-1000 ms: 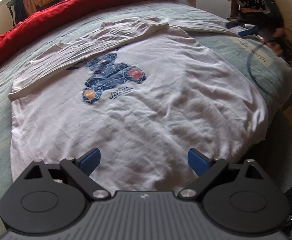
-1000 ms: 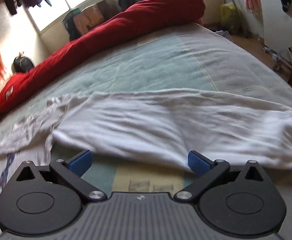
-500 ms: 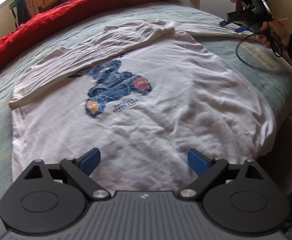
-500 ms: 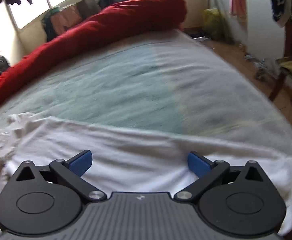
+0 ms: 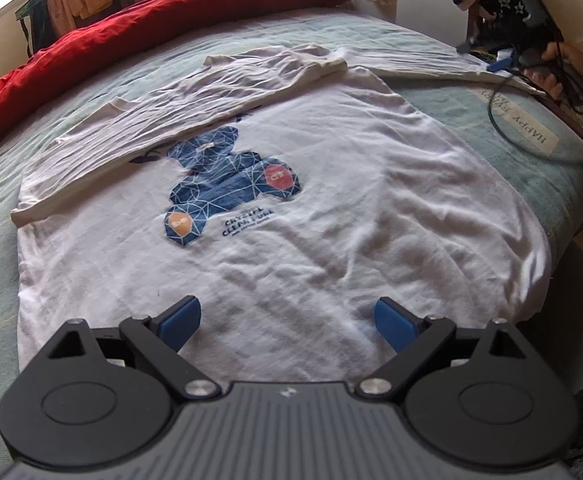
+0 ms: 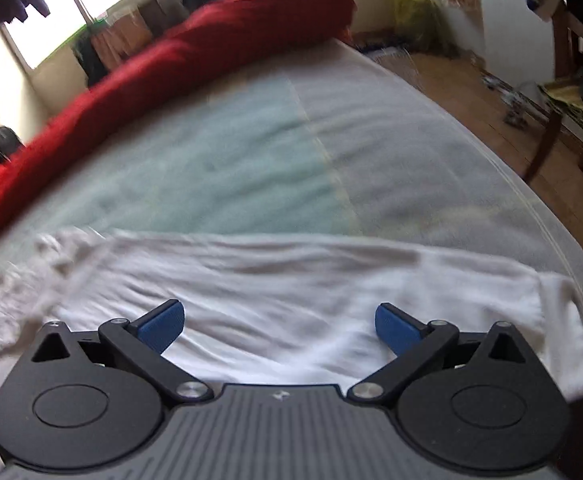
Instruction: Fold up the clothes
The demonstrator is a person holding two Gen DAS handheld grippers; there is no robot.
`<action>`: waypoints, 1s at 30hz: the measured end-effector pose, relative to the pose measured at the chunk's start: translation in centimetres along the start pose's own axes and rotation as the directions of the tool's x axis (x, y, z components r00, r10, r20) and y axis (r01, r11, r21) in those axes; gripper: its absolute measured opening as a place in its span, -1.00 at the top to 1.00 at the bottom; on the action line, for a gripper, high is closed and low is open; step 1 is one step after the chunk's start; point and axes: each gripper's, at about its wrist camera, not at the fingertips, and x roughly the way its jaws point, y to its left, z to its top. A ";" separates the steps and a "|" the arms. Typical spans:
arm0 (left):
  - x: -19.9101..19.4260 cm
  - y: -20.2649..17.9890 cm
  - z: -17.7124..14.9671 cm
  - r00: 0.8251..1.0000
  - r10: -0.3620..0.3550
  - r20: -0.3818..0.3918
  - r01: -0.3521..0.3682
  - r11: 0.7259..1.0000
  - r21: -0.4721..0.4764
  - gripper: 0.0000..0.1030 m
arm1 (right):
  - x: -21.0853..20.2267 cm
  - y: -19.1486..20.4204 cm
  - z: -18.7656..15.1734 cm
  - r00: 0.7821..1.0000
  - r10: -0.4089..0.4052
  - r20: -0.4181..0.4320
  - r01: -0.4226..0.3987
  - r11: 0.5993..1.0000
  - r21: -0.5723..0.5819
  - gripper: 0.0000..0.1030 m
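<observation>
The white T-shirt (image 5: 331, 208) is judged light, limp, crease-prone; both hand-held grippers, left (image 5: 287, 320) and right (image 6: 279, 324), gape empty; pinch the sleeve (image 6: 331, 280) hem.

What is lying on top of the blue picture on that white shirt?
A folded-over sleeve of the same white shirt covers the blue picture's top edge. How much print is hidden under the sleeve cannot be seen. Nothing else lies on it.

Left gripper (image 5: 287, 320): you're holding it low, jaws spread wide, gripping nothing.
Right gripper (image 6: 279, 322): you're holding it likewise, jaws wide apart, empty.
Right hand (image 5: 563, 68): gripping its handle.
</observation>
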 end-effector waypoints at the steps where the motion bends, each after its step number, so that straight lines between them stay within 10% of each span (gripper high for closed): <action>1: 0.0 0.0 0.0 1.000 0.001 -0.001 -0.001 1.000 -0.002 -0.82 | 0.6 -0.7 0.0 0.999 -0.039 -0.006 0.038 0.999 -0.006 -1.00; 7: -0.4 -0.2 0.1 1.000 -0.003 0.009 0.003 1.000 -0.001 -0.82 | 0.2 -1.8 1.0 0.988 -0.136 0.079 0.131 0.989 0.061 -1.00; 15: -0.4 -0.1 -0.2 1.000 -0.012 0.009 0.012 1.000 -0.008 -0.82 | 1.4 6.0 -0.3 0.989 -0.145 0.020 0.146 0.965 -0.217 -1.00; 20: -0.5 0.7 -0.2 1.000 0.001 0.019 -0.001 1.000 -0.018 -0.82 | 1.2 10.9 2.0 0.996 0.086 0.017 -0.080 0.972 -0.223 -1.00; 24: -0.5 1.9 -0.5 1.000 0.005 0.023 -0.004 0.999 -0.046 -0.82 | 3.5 16.1 3.5 0.957 0.282 -0.066 -0.290 0.933 -0.213 -1.00; 30: -0.3 3.8 -1.0 1.000 0.006 0.028 -0.003 0.996 -0.088 -0.82 | 9.4 21.0 3.9 0.917 0.349 -0.194 -0.381 0.910 -0.164 -1.00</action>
